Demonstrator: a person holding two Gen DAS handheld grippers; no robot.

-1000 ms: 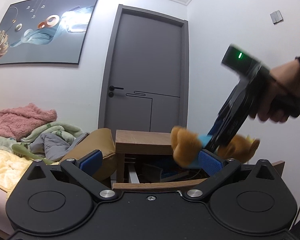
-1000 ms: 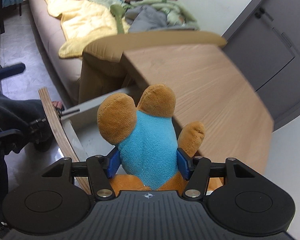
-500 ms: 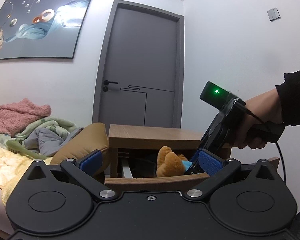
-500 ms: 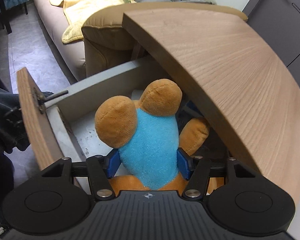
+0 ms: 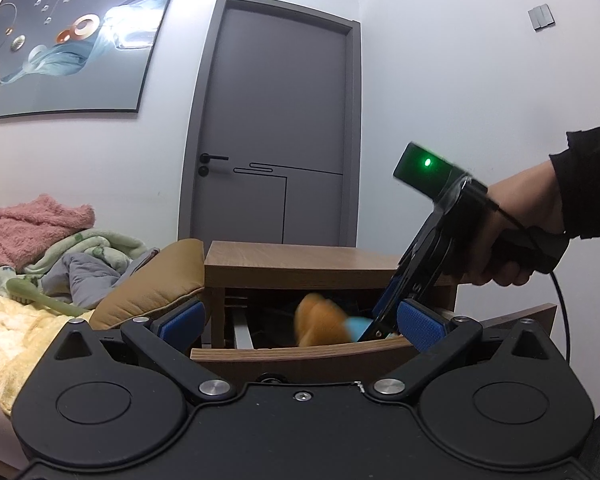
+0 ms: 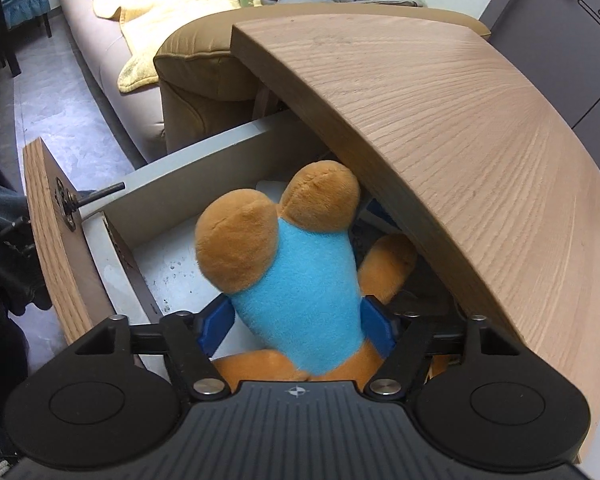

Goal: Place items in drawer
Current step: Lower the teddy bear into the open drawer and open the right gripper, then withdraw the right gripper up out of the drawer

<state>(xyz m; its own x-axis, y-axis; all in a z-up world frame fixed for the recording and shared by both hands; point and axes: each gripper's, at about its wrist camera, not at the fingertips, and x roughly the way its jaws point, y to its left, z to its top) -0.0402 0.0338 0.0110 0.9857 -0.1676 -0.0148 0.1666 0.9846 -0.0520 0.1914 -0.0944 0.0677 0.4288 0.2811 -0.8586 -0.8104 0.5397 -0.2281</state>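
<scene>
Right hand-held gripper (image 6: 296, 322) pinches the orange plush toy in a blue shirt (image 6: 296, 264) at the torso, legs pointing into the open wooden drawer (image 6: 52, 236) under the nightstand's wooden worktop (image 6: 460, 128). Left hand-held gripper (image 5: 300, 320) spread wide, holding nothing, just before the drawer front.

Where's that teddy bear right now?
The bear is clamped between the right gripper's blue pads, hanging inside the open drawer under the wooden tabletop. From the left wrist view it shows just behind the drawer front.
</scene>
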